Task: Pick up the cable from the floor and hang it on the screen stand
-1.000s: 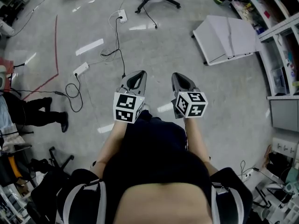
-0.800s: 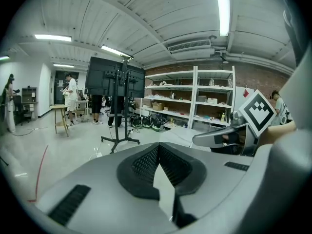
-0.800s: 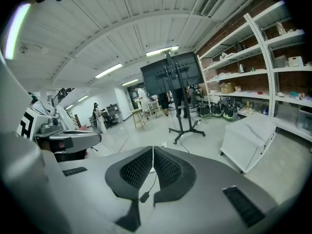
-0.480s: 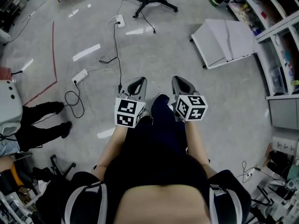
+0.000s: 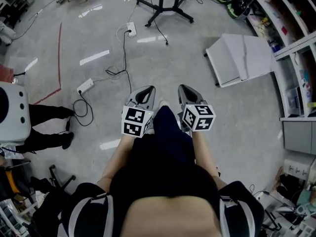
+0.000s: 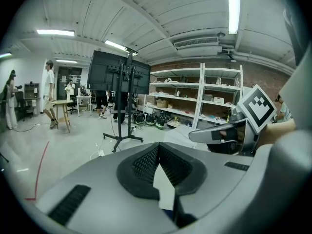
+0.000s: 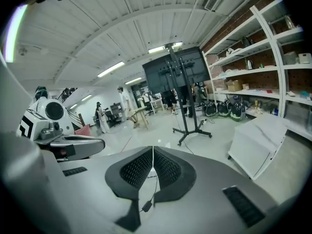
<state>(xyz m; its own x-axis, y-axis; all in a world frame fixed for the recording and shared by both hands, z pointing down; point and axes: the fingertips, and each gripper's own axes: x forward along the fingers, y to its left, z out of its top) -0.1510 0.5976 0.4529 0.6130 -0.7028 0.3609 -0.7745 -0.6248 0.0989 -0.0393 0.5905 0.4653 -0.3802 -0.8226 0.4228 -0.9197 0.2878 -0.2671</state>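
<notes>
A thin black cable [image 5: 124, 53] lies in loose loops on the glossy grey floor [image 5: 237, 117], running from a white power strip [image 5: 130, 29] near the splay-legged black screen stand [image 5: 162, 4]. The left gripper [image 5: 146, 89] and right gripper [image 5: 184, 88] (smooth grey shells, dimpled black pads) are held side by side, tilted slightly downward. Each has its jaws pressed together on nothing.

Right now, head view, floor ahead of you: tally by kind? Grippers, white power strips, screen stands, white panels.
Grippers: 2 (left gripper, right gripper)
White power strips: 2
Screen stand: 1
White panel: 1
Total: 6
</notes>
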